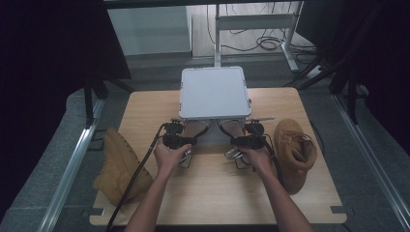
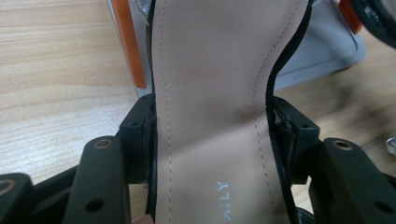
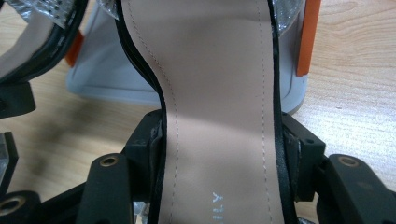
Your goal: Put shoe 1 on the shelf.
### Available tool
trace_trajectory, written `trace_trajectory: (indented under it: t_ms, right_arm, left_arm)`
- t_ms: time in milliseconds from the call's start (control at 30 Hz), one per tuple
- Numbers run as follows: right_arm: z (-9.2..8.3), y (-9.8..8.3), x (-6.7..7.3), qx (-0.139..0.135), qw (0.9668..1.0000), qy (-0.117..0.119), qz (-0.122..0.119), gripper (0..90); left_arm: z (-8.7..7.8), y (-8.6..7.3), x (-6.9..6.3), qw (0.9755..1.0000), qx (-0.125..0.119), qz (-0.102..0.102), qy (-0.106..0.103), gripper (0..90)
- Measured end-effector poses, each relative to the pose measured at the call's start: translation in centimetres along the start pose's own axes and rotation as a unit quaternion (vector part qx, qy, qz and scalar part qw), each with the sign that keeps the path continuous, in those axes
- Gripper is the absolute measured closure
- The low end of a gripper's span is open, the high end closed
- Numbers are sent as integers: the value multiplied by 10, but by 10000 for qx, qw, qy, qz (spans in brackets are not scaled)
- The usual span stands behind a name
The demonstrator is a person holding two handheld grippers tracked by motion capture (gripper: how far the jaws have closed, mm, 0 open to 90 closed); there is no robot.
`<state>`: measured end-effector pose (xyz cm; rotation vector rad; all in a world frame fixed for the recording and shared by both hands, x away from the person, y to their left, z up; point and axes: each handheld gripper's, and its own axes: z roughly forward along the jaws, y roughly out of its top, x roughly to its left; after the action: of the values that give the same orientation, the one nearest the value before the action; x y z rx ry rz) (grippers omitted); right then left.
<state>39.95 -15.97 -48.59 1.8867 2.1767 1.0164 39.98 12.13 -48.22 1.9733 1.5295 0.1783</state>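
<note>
Two black sandals with beige insoles lie side by side in front of the grey case (image 1: 215, 92). My left gripper (image 1: 185, 131) is shut on the left sandal (image 1: 196, 128); in the left gripper view its jaws press both edges of the sole (image 2: 210, 70), around the gripper's midpoint (image 2: 212, 133). My right gripper (image 1: 240, 132) is shut on the right sandal (image 1: 231, 127); in the right gripper view the jaws clamp that sole (image 3: 210, 70) at its narrow waist (image 3: 222, 140). Both sandals' toes point toward the case.
The case has orange clips (image 2: 130, 51) (image 3: 306, 37) and stands at the back middle of the wooden table (image 1: 217, 193). A tan boot (image 1: 121, 166) lies at the table's left edge; another tan boot (image 1: 292, 150) stands at the right.
</note>
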Motion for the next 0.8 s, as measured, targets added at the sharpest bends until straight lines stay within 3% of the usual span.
trace_trajectory:
  t_ms: [200,433,567,800]
  right_arm:
    - [11,3,-3,-53,9998,-82,176,419]
    - [16,5,1,-159,9995,-119,249,419]
    - [15,5,2,-160,9996,-109,211,419]
    - [17,5,6,-147,9998,-99,126,418]
  left_arm:
    - [6,3,2,9998,-90,-152,-5,418]
    - [10,2,-2,9998,-140,-98,76,418]
    - [13,-2,-4,10000,-34,-23,75,418]
    - [20,-3,-6,9997,-161,-154,119,417]
